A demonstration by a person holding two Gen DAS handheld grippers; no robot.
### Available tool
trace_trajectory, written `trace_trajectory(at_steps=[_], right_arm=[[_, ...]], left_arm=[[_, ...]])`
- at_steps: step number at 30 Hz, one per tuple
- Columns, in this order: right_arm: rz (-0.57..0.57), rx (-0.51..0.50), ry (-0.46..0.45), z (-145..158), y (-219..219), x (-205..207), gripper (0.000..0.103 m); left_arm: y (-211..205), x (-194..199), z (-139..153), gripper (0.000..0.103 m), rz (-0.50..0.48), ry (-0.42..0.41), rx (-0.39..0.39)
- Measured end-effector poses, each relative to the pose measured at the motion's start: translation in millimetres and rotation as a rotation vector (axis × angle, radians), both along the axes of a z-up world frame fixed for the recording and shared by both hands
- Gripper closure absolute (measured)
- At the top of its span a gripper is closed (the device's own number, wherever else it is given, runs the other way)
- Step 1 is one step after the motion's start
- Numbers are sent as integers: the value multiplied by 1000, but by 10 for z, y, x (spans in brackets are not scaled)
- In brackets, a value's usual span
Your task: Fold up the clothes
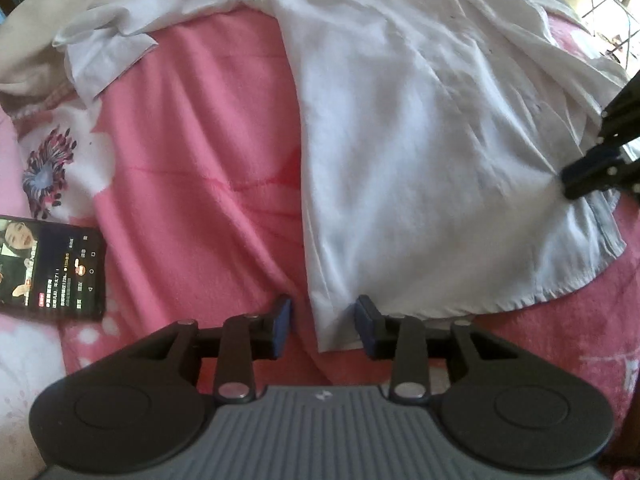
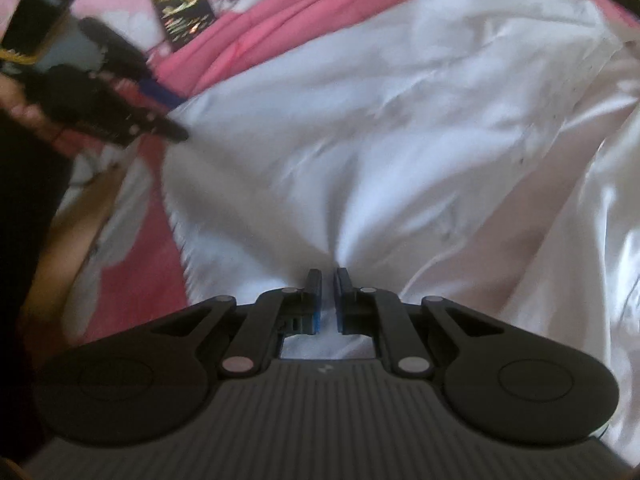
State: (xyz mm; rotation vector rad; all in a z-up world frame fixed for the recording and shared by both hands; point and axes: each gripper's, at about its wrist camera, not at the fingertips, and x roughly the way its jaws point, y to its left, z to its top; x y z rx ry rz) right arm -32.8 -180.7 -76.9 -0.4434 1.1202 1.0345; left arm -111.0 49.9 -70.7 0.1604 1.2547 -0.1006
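Pink floral blanket [image 1: 192,160] is covering the whole work surface, pale flower prints showing along its edges. White shirt [image 1: 400,140] is lying spread across it, body running away from the left wrist camera, one sleeve trailing off toward the upper left of that view, hem nearest the camera. Fabric is wrinkling and bunching toward the right-hand side.

Right gripper [image 2: 328,280] is sitting with jaws nearly together, pinching a fold of the shirt; cloth is puckering into creases that converge on the pads. From the left wrist view it's showing at the right edge, biting the shirt's side near the hem.

Left gripper [image 1: 324,316] is pointing steeply down at the hem corner, jaws partway apart. Shirt edge is lying between the fingers, but the pads aren't pressing on it.

Phone [image 1: 52,268], screen lit, is lying on the blanket well to the left of the shirt, clear of both grippers.
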Motion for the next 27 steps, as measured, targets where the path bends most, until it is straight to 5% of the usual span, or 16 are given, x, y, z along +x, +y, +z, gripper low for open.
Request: trace_trajectory(at_steps=[6, 12, 16, 18, 24, 27], right_arm=[[100, 22, -95, 265, 108, -72, 92], [122, -43, -82, 13, 133, -231, 82], [-50, 73, -38, 232, -113, -96, 66], [-186, 149, -37, 342, -248, 42, 43], [-564, 293, -46, 557, -630, 392, 22], [-632, 276, -103, 620, -729, 438, 17]], left_arm=[[7, 12, 20, 51, 8, 9, -14], [64, -109, 276, 34, 24, -97, -39], [57, -203, 514, 9, 22, -271, -117], [-1, -152, 561, 7, 10, -306, -165], [-279, 65, 603, 7, 13, -303, -234], [-360, 74, 637, 6, 14, -326, -223]])
